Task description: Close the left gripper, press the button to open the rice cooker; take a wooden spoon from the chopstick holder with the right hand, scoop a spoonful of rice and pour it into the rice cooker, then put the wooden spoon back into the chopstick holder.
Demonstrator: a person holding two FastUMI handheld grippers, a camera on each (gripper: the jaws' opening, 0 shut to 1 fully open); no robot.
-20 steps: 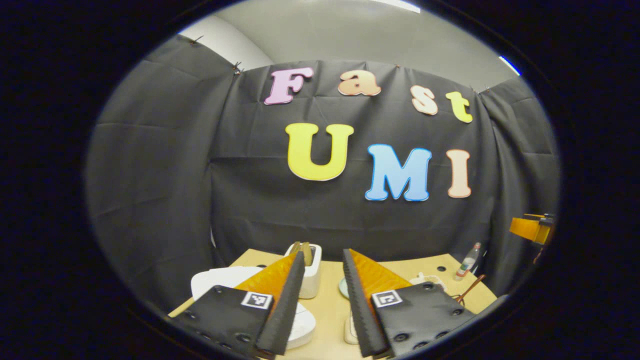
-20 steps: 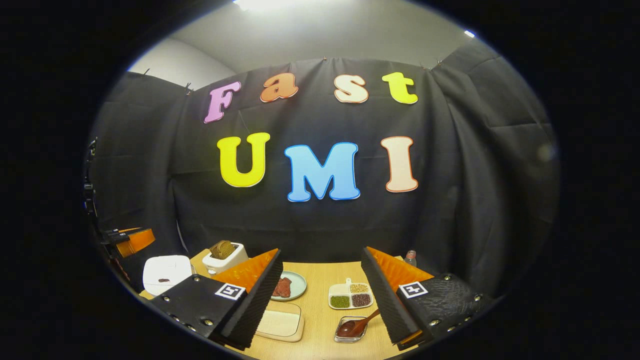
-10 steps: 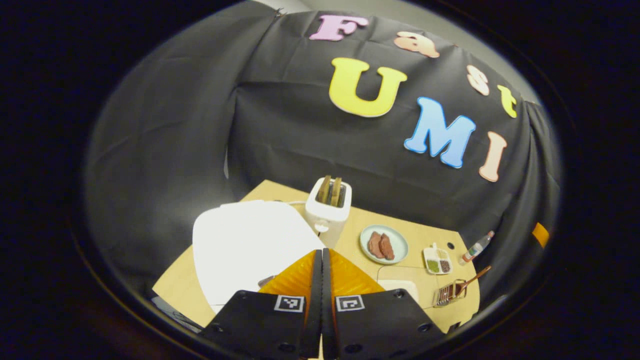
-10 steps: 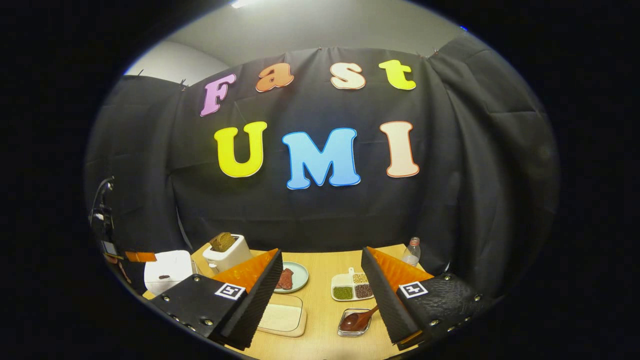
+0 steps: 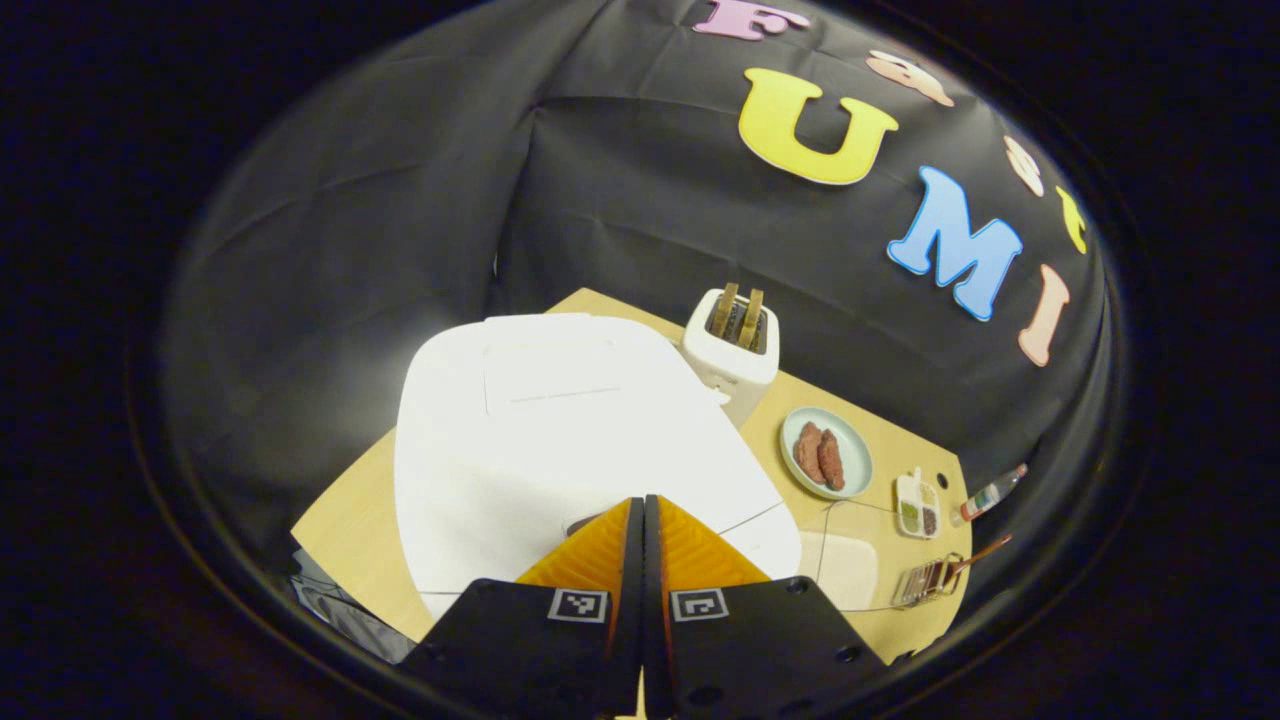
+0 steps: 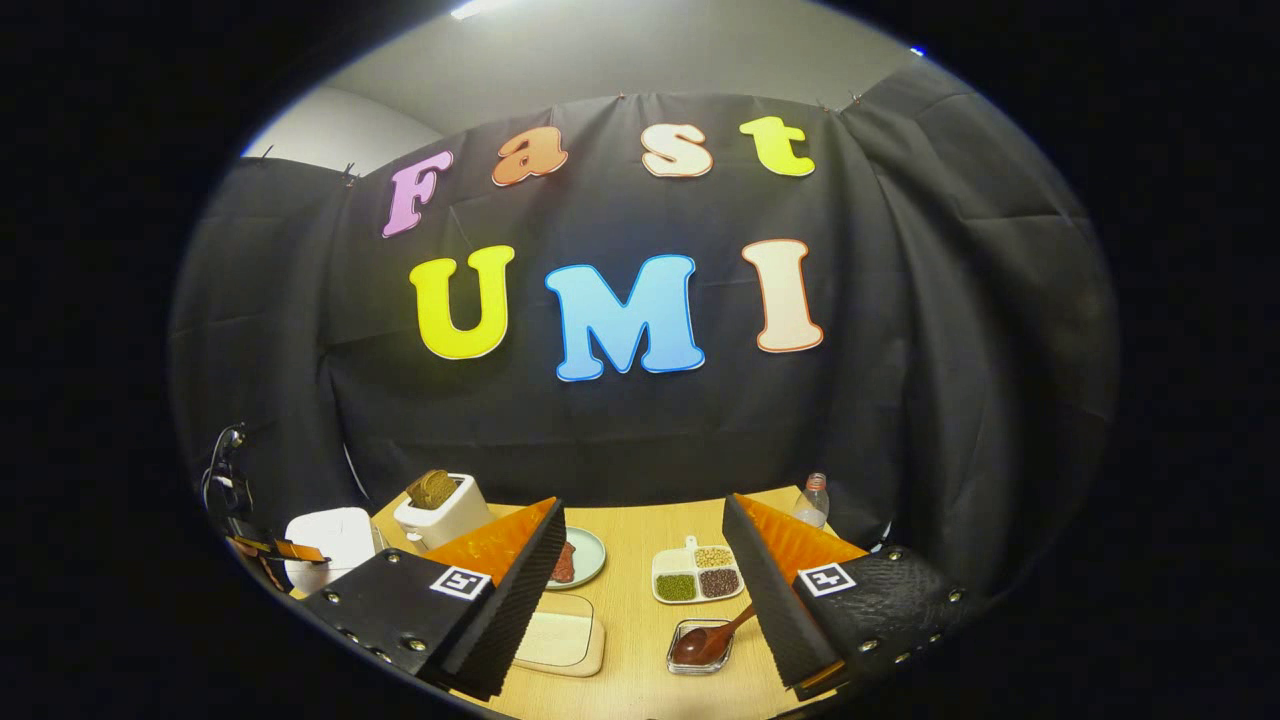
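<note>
Now left hand-held gripper (image 5: 641, 508), fingers together, hovers over rice cooker (image 5: 540, 420).

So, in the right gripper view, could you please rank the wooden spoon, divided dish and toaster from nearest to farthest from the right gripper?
1. Wooden spoon, just ahead between the fingers.
2. Divided dish, behind it.
3. Toaster, far left.

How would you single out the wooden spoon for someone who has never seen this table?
Start at the wooden table and find the divided dish of green, tan and dark grains near its middle. Just in front of it sits a small clear container. The wooden spoon rests in it, a dark reddish-brown bowl with its handle angled up to the right.
</note>
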